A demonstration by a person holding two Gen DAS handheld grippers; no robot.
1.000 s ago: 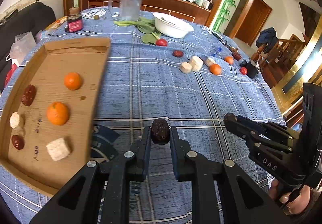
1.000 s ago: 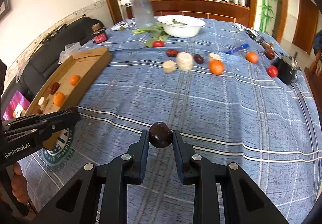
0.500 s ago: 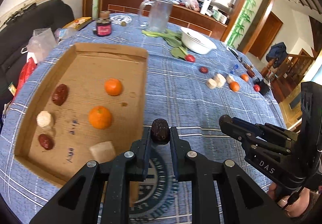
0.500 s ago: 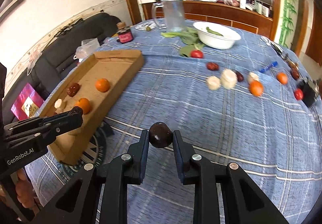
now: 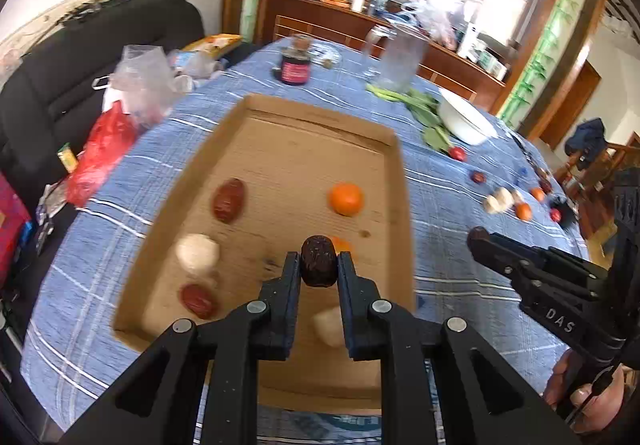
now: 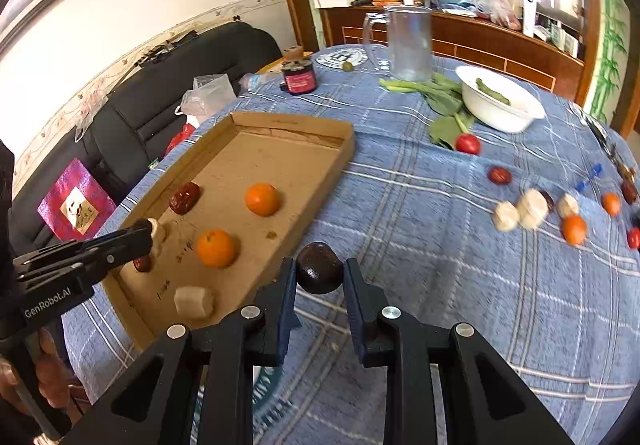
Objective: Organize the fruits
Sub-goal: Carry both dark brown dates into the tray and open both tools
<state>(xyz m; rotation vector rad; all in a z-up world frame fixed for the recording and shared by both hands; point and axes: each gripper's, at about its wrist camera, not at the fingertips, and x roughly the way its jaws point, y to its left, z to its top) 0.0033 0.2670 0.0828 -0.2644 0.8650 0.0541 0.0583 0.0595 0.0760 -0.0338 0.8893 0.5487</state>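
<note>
Both grippers have swung leftward since a second ago, and the cardboard tray (image 5: pixel 394 181), then off to the left edge of the left wrist view, now fills the middle of it. The left gripper (image 5: pixel 319 265) hangs over the tray with its jaws closed tight on a dark wrinkled date (image 5: pixel 318 261). The right gripper (image 6: pixel 319 277) sits just off the tray's right wall, above the blue checked worktop (image 6: pixel 440 285), its jaws pinching a dark round fruit (image 6: pixel 319 273).

Counted from left to right in the right wrist view, the tray holds two red dates, the larger red date (image 6: pixel 184 197) near the left wall and the small red date (image 6: pixel 143 263) partly hidden behind the left gripper's tip; two white pieces, one white piece (image 6: pixel 158 231) mostly hidden behind that same tip and the white chunk (image 6: pixel 194 301) near the front wall; and two oranges, the near orange (image 6: pixel 216 248) and the far orange (image 6: pixel 262 199).

Further right, loose on the worktop, lie a red tomato (image 6: pixel 467 143) beside the green leaves (image 6: pixel 444 105), a white bowl (image 6: pixel 500 113), one red date, three pale pieces clustered together, and two small oranges. A clear jug (image 6: pixel 410 43) and a dark jar (image 6: pixel 299 79) stand at the far side.
</note>
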